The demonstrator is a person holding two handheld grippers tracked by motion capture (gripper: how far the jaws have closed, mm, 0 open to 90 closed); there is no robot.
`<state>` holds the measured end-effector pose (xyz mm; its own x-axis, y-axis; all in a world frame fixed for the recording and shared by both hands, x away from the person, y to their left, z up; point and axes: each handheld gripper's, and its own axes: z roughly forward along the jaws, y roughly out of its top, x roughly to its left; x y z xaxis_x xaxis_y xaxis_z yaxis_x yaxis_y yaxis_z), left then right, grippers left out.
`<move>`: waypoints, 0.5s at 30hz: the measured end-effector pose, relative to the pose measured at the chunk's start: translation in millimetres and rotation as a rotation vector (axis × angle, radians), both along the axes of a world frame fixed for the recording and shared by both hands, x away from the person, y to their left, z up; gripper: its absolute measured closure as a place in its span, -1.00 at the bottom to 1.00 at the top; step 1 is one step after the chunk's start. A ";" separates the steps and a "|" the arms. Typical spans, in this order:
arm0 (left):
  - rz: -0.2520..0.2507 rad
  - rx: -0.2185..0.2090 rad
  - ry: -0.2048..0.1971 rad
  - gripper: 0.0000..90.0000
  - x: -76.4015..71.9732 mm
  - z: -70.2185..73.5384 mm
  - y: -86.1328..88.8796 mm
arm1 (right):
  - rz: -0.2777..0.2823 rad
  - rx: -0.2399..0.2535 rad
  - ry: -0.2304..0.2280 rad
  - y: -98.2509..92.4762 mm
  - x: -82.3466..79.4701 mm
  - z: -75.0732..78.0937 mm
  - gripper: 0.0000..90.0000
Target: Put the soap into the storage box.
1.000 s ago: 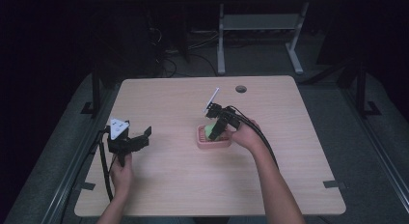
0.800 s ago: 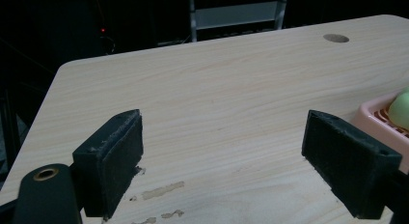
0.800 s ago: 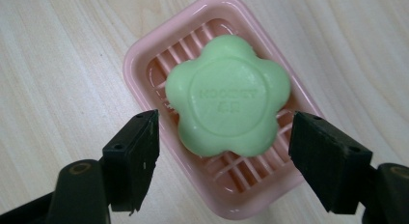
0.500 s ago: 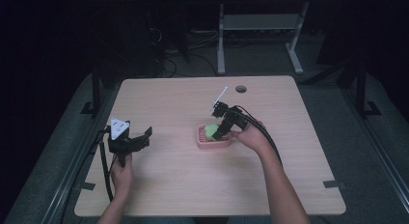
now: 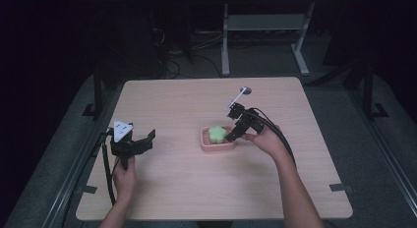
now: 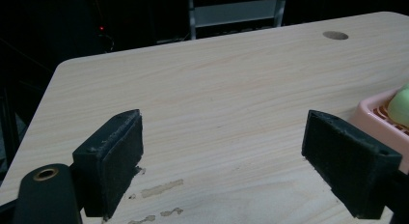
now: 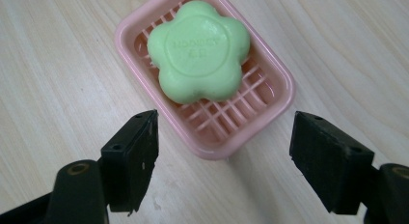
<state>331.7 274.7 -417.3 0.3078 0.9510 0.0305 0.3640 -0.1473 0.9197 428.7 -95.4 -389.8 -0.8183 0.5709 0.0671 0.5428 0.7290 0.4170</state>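
Observation:
A green flower-shaped soap (image 7: 198, 50) lies in a pink slatted soap dish (image 7: 270, 74) at the middle of the wooden table (image 5: 187, 179). My right gripper (image 7: 225, 137) hovers at the dish's right end (image 5: 230, 145), tilted down toward it. Its jaws have just been opening and now stand open; the dish's near corner lies between them untouched, and the soap (image 5: 217, 133) is clear of them. My left gripper (image 5: 147, 141) is held still over the table's left side, open and empty (image 6: 222, 142). The dish (image 6: 371, 110) and soap (image 6: 400, 103) peek in at that view's right edge.
A round cable hole (image 5: 245, 90) sits near the table's far edge. Beyond the table a pale metal frame (image 5: 260, 21) stands on the dark floor. Bare wood lies between the left gripper and the dish.
My right gripper has drawn back to the right off the dish, and the soap now lies uncovered in it. The left gripper has stayed where it was.

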 end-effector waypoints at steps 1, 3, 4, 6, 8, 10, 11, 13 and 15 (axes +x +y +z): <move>0.000 0.000 0.000 -0.68 0.0 0.0 0.0 | 0.000 0.000 0.000 0.0 0.0 0.0 -0.44; -0.002 0.007 -0.003 -0.68 -0.3 0.3 -0.1 | -0.007 0.006 -0.003 -4.2 -1.9 1.7 -0.44; -0.002 0.007 -0.003 -0.68 -0.3 0.3 -0.1 | -0.007 0.005 -0.010 -5.8 -2.2 1.9 -0.44; -0.003 0.008 -0.003 -0.68 -0.3 0.3 -0.1 | -0.013 0.007 -0.009 -8.9 -3.3 2.2 -0.44; -0.002 0.008 -0.002 -0.68 -0.1 0.2 -0.3 | -0.020 0.005 -0.009 -12.0 -4.7 1.9 -0.44; -0.002 0.008 -0.002 -0.68 -0.2 0.2 -0.4 | -0.020 0.010 -0.009 -15.4 -6.1 1.7 -0.44; -0.002 0.008 -0.002 -0.68 -0.2 0.2 -0.4 | -0.025 0.009 -0.010 -16.9 -6.8 1.4 -0.44; -0.001 0.005 -0.003 -0.68 -0.2 0.0 -1.0 | -0.028 0.009 -0.012 -20.0 -7.7 0.9 -0.44; -0.001 0.005 -0.003 -0.68 -0.2 0.1 -1.0 | -0.032 0.009 -0.011 -22.8 -8.6 0.4 -0.44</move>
